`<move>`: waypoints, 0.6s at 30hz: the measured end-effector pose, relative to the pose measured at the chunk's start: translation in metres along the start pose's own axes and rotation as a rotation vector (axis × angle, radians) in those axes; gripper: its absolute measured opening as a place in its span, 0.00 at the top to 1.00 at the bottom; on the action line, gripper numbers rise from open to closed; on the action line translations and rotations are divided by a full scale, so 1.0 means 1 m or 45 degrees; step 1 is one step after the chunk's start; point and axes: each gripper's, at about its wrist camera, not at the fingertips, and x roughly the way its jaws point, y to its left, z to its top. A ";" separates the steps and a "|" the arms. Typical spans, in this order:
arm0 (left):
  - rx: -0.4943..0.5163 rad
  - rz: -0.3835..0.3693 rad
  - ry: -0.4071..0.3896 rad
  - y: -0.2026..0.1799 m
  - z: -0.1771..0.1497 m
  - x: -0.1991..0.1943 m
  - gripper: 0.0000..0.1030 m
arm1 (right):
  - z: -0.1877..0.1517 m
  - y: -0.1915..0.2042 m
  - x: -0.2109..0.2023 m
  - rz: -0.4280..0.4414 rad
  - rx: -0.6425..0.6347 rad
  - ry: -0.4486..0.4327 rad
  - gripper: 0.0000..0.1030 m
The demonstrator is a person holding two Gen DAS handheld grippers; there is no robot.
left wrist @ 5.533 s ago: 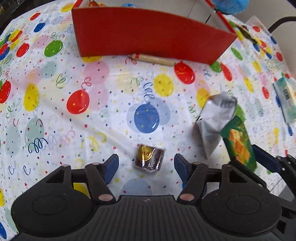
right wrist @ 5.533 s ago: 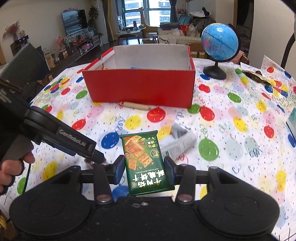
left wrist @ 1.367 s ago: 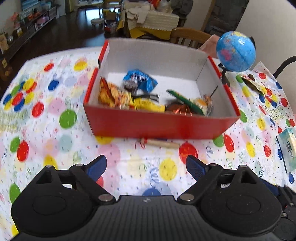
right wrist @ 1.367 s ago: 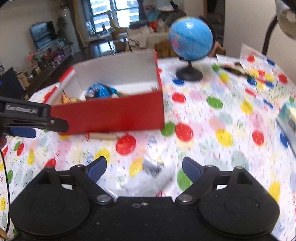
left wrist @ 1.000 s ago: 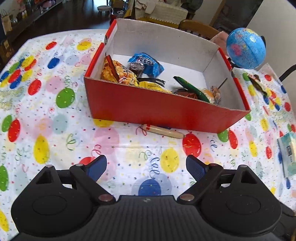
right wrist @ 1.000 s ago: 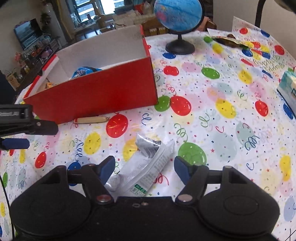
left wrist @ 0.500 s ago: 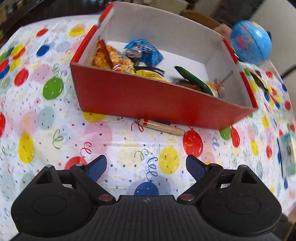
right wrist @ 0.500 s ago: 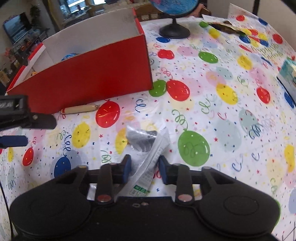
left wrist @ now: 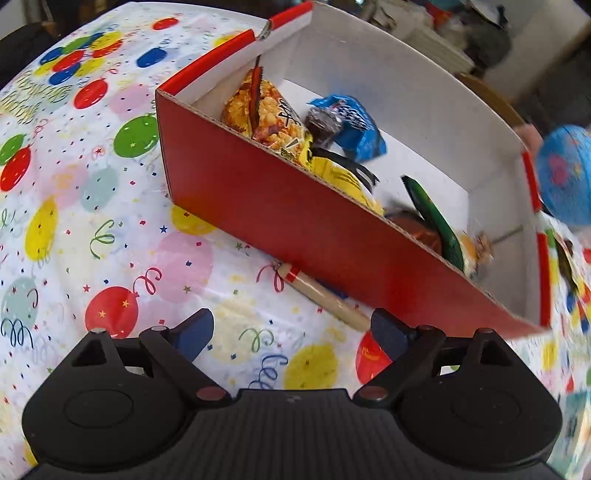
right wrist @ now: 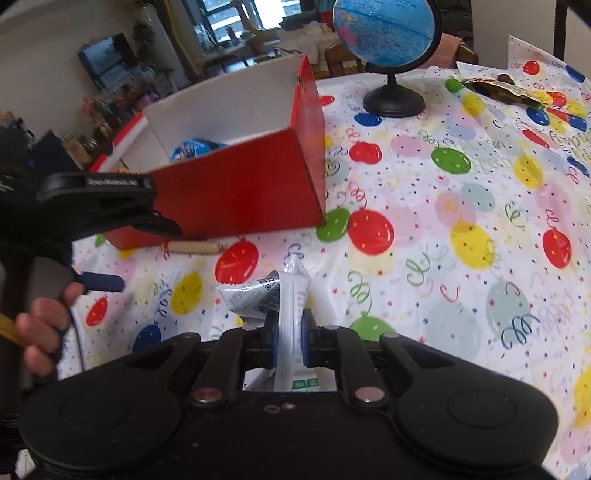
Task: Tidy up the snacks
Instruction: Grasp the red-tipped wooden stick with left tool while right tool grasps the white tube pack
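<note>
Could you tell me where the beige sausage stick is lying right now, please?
The sausage stick lies on the balloon tablecloth against the front wall of the red box, just beyond the open left gripper; the right wrist view shows it left of centre.

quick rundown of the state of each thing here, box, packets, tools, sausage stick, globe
red box: open on top, upright, snacks inside
silver packet: pinched in the right tool, squeezed narrow
right tool: has just closed, shut on the silver packet
left tool: open, nothing between its fingers
sausage stick: lying on the tablecloth against the box's front
globe: upright on its stand
blue packet: lying in the box
</note>
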 end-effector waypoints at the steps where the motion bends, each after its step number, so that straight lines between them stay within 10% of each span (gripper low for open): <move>1: -0.015 0.012 0.004 -0.001 0.001 0.003 0.11 | 0.002 -0.003 0.001 0.018 0.006 0.002 0.91; 18: -0.038 0.142 0.013 -0.028 0.020 0.036 0.22 | 0.018 -0.021 0.006 0.105 -0.033 -0.006 0.91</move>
